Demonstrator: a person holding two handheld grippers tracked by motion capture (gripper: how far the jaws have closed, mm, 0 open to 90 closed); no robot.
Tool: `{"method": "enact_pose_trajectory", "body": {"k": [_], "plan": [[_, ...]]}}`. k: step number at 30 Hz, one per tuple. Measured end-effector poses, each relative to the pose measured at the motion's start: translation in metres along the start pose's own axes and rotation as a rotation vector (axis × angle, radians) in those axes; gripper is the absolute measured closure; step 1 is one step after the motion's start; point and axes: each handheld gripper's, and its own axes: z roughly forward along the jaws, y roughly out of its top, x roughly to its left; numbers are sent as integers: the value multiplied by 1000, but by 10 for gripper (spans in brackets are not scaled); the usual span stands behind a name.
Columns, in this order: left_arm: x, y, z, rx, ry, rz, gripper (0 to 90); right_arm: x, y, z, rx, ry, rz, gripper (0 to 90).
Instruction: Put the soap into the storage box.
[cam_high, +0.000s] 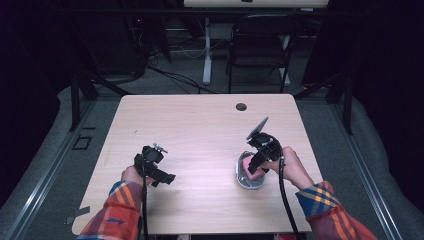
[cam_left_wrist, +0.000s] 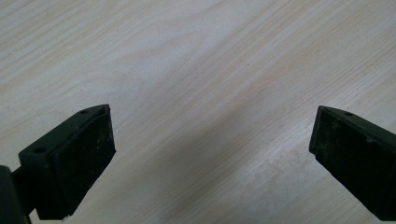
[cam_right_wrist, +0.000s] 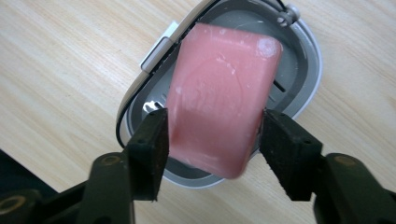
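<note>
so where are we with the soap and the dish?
Done: the right gripper has its jaws closed on the pink soap bar. In hand: the bar sits tilted over the grey soap dish; whether it is going in or coming out can't be told. The left gripper is open over bare table.

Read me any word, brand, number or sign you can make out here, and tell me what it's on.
None can be read.
Pink soap bar, held in the right claw over the grey soap dish: a faint pressed oval mark on its top face, too blurred to read.
Soap dish, wooden table and left claw: no lettering seen.
</note>
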Motion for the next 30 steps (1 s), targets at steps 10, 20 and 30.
{"method": "enact_pose_trajectory", "body": {"k": [10, 20, 30], "plan": [[0, 0, 0, 0, -2, 0, 2, -6, -5, -12, -51, -22, -23, 425], [0, 0, -1, -6, 0, 2, 2, -15, -12, -22, -84, -31, -53, 373], [0, 0, -1, -7, -3, 2, 2, -32, -31, -28, -127, -60, -59, 268]]}}
